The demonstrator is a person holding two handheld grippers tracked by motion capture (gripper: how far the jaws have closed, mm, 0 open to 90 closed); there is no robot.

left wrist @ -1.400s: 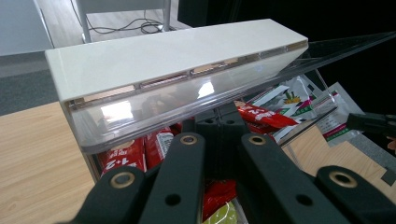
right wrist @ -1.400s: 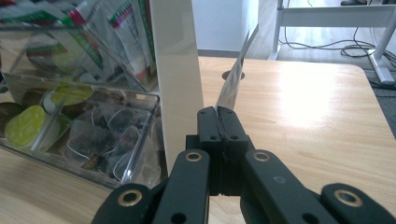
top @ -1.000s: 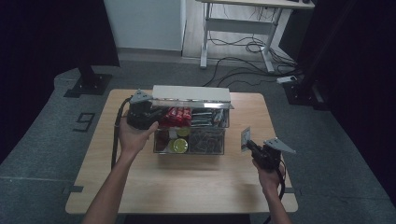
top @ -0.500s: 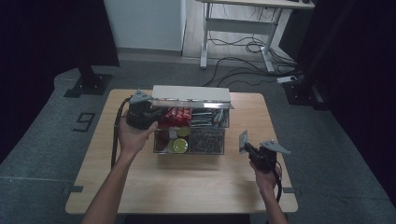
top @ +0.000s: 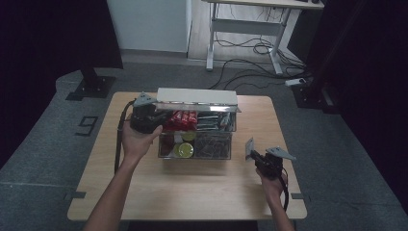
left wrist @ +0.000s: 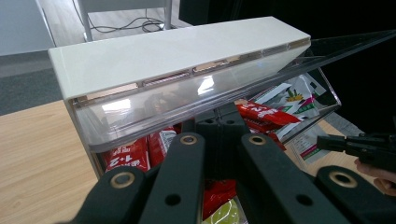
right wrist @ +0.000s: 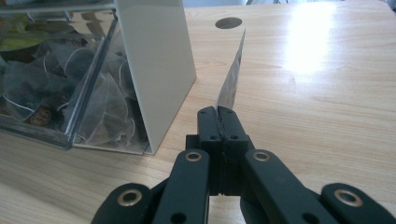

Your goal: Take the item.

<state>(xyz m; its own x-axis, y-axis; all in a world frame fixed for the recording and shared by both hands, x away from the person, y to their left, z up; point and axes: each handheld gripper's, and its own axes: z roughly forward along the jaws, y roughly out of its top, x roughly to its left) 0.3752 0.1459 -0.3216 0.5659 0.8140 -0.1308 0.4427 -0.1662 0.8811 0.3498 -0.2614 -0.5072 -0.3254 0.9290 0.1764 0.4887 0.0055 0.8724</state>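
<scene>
A clear tea box with a white top stands mid-table, holding red packets, a yellow-green item and mesh tea bags. My left gripper is at the box's left end. In the left gripper view its jaws are shut at the front edge of the raised clear lid, holding it open. My right gripper hovers right of the box, low over the table. It is shut on a thin flat sachet, seen edge-on.
The wooden table has bare room in front of and to the right of the box. A round cable hole lies beyond the sachet. The box's white end wall stands just left of my right gripper.
My right gripper has sunk a little toward the table with the sachet still in it. The left gripper and the lid have kept still.
</scene>
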